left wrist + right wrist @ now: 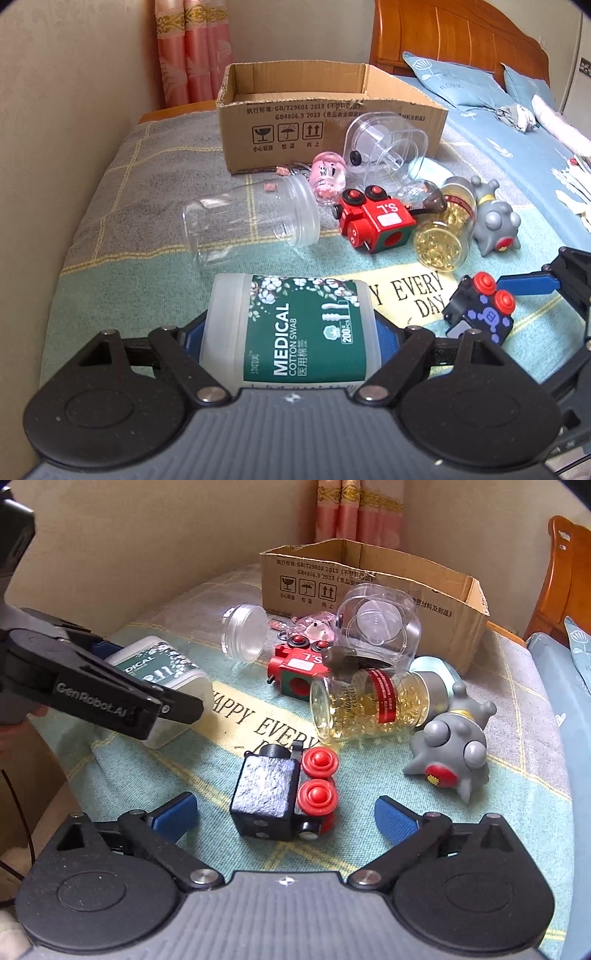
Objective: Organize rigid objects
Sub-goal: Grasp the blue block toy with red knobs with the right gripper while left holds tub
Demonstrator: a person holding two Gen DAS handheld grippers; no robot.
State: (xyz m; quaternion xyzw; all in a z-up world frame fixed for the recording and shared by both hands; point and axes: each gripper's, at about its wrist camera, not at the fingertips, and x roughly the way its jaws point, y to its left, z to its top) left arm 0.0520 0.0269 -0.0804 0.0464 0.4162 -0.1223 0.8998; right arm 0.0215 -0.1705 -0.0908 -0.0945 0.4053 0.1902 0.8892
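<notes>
My left gripper (291, 332) is shut on a white cotton swab box (288, 295) with a green "MEDICAL" label, its blue pads pressing both sides. The right wrist view shows that grip from the side at the left gripper (155, 675). My right gripper (286, 814) stands wide open over the blanket. A black toy train (269, 794) with red wheels lies between its blue fingers (395, 818), touching neither. An open cardboard box (332, 122) stands at the back of the bed.
On the blanket lie a clear jar (251, 225) on its side, a red toy train (373, 221), a jar of yellow capsules (443, 236), a grey rubber toy (495, 221), a pink figure (328, 181) and a clear square container (384, 147). A wall runs along the left.
</notes>
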